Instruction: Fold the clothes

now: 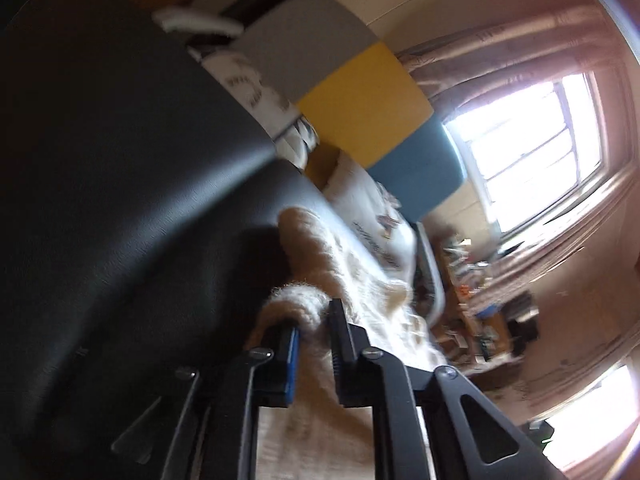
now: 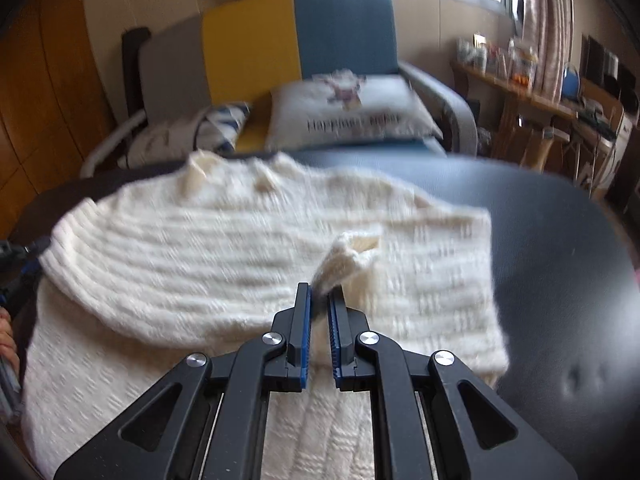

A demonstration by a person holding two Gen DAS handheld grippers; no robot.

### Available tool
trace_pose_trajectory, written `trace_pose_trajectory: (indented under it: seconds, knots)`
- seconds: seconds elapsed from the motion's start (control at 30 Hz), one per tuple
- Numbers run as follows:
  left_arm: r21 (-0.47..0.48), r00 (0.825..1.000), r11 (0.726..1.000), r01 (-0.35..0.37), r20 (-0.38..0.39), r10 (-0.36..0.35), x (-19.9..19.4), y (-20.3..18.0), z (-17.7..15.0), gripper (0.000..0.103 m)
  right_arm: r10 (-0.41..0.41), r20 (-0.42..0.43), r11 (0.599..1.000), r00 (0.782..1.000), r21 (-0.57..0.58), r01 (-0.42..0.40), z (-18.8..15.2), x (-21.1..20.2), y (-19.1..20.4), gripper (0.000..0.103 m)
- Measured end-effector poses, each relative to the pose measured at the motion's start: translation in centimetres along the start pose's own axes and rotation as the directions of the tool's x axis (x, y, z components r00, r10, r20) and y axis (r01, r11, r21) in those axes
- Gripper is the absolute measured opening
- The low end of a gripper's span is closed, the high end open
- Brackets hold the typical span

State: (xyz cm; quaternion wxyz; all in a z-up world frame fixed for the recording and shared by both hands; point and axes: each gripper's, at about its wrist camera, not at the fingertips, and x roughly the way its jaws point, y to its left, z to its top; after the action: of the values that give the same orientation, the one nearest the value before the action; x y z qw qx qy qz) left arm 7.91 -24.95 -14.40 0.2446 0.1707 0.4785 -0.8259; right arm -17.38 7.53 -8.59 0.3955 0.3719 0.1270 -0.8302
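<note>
My right hand-held gripper [image 2: 319, 300] pinches a cuff of the cream sweater [image 2: 224, 240], which lies partly folded across the dark tabletop [image 2: 560, 260]. My left hand-held gripper [image 1: 314, 320] is clamped on a bunched fold at the sweater's [image 1: 360, 280] edge. A pillow [image 2: 348, 116] sits on the chair [image 2: 344, 24] behind.

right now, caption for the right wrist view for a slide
Right gripper pinching a fold of cream sweater on a dark table.
</note>
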Motion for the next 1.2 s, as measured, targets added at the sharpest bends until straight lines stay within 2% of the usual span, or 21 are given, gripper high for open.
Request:
trace_pose_trajectory:
  seconds: [0.03, 0.1, 0.2, 0.27, 0.37, 0.47, 0.53, 0.57, 0.6, 0.67, 0.73, 0.77, 0.8, 0.87, 1.0, 1.07, 1.17, 1.2]
  knots:
    - [0.001, 1.000, 1.000, -0.029, 0.000, 0.029, 0.0, 0.3, -0.3, 0.009, 0.004, 0.014, 1.000, 1.000, -0.009, -0.003, 0.3, -0.3, 0.3, 0.009]
    - [-0.017, 0.997, 0.998, -0.065, -0.039, 0.064, 0.6, 1.2, -0.8, 0.009, -0.004, -0.018, 1.000, 1.000, -0.025, 0.003, -0.2, 0.4, 0.4, 0.009]
    - [-0.050, 0.997, 0.998, -0.042, -0.066, 0.038, 0.6, 2.2, -0.7, 0.010, -0.012, -0.092, 1.000, 0.996, -0.008, 0.012, -2.1, 2.5, -0.3, 0.009]
    - [-0.106, 0.996, 0.994, 0.000, -0.089, -0.009, 0.7, 2.6, -0.3, 0.021, 0.015, -0.081, 0.999, 0.997, 0.039, -0.012, -2.4, 2.3, -1.1, 0.009]
    - [-0.205, 0.991, 0.978, 0.041, -0.114, -0.065, 1.1, 3.2, 0.3, 0.027, 0.080, -0.075, 0.988, 0.994, 0.139, -0.070, -1.9, 2.3, -2.4, 0.010]
    - [-0.236, 0.989, 0.971, 0.047, -0.127, -0.078, 1.8, 3.4, 0.4, 0.028, 0.134, -0.035, 0.969, 0.990, 0.214, -0.124, -1.5, 2.0, -3.2, 0.018]
    - [-0.211, 0.989, 0.977, 0.041, -0.128, -0.069, 1.9, 3.1, 0.5, 0.027, 0.173, -0.008, 0.955, 0.985, 0.246, -0.166, -1.3, 1.7, -3.5, 0.020]
    - [-0.187, 0.990, 0.982, 0.033, -0.129, -0.058, 1.9, 2.8, 0.5, 0.026, 0.188, 0.003, 0.949, 0.982, 0.259, -0.182, -1.3, 1.5, -3.6, 0.027]
    - [-0.163, 0.990, 0.986, 0.025, -0.130, -0.047, 2.0, 2.5, 0.5, 0.026, 0.172, -0.005, 0.952, 0.985, 0.260, -0.164, -1.2, 1.7, -3.6, 0.036]
    - [-0.152, 0.989, 0.988, 0.020, -0.140, -0.042, 2.3, 2.3, 0.4, 0.026, 0.143, -0.021, 0.958, 0.989, 0.252, -0.133, -1.1, 2.0, -3.5, 0.038]
    - [-0.155, 0.989, 0.988, 0.013, -0.145, -0.036, 2.4, 2.3, 0.6, 0.025, 0.118, -0.038, 0.965, 0.992, 0.239, -0.105, -1.0, 2.4, -3.3, 0.037]
    - [-0.146, 0.990, 0.989, 0.010, -0.140, -0.031, 2.3, 2.1, 0.6, 0.024, 0.105, -0.047, 0.968, 0.993, 0.232, -0.091, -1.0, 2.6, -3.2, 0.034]
    - [-0.136, 0.990, 0.991, 0.008, -0.136, -0.027, 2.2, 2.0, 0.7, 0.022, 0.092, -0.055, 0.971, 0.994, 0.225, -0.077, -0.9, 2.8, -3.1, 0.018]
    - [-0.115, 0.992, 0.993, 0.023, -0.122, -0.037, 2.0, 1.6, 0.7, 0.013, 0.076, -0.053, 0.983, 0.996, 0.173, -0.065, -0.5, 2.5, -2.2, 0.010]
    - [-0.118, 0.995, 0.990, 0.074, -0.059, -0.081, 1.1, 1.2, 1.2, 0.009, 0.060, 0.006, 0.998, 0.998, -0.012, -0.060, 2.1, 0.6, 0.7, 0.008]
    - [-0.110, 0.995, 0.989, 0.095, -0.028, -0.099, 0.6, 1.1, 1.5, 0.009, 0.059, 0.069, 0.998, 0.996, -0.024, -0.057, 3.5, -0.9, 0.6, 0.008]
    - [-0.092, 0.998, 0.995, 0.042, -0.032, -0.045, 0.8, 1.4, 1.3, 0.009, 0.058, 0.156, 0.998, 0.986, -0.037, -0.052, 5.5, -2.9, 0.3, 0.008]
    - [-0.089, 0.999, 0.996, 0.021, -0.048, -0.025, 1.2, 1.6, 1.1, 0.009, 0.050, 0.139, 0.999, 0.989, -0.019, -0.048, 5.4, -2.1, -0.3, 0.008]
